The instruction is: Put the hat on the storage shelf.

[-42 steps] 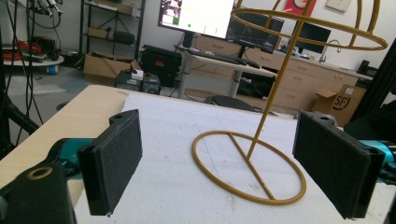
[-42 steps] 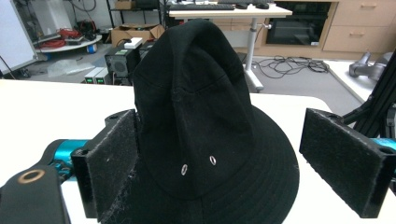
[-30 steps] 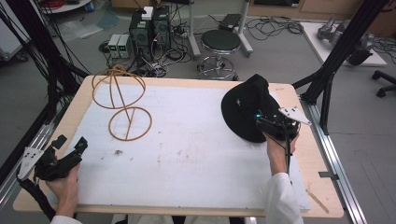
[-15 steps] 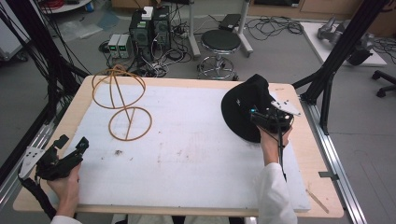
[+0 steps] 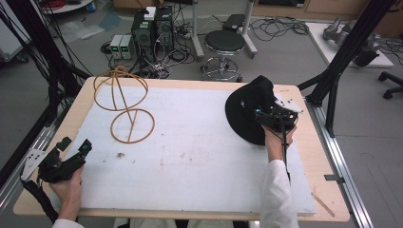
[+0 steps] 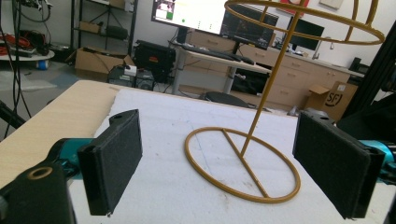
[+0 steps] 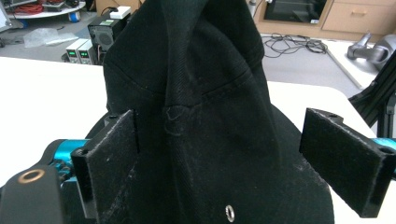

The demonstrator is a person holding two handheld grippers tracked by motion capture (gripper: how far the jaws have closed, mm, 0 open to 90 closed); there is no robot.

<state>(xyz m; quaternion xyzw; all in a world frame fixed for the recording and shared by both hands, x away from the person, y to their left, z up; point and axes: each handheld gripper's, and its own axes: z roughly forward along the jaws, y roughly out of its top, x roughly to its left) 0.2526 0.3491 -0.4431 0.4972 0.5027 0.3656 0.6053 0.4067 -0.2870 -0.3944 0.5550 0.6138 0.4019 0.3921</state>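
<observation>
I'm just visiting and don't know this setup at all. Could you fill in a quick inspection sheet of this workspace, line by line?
Surface: wooden table topped with a white foam sheet, lightly marked.
Job's things: black hat lying at the far right; gold wire hat stand upright at the far left, bare.
Clutter: small dark speck on the sheet.
Grippers: left gripper open, near the left edge, aimed at the stand; right gripper open, its jaws to either side of the hat.
Cables: one trails from the right gripper along the sleeve; tangles on the floor.
Surroundings: stool, computer towers, black frame posts.
</observation>
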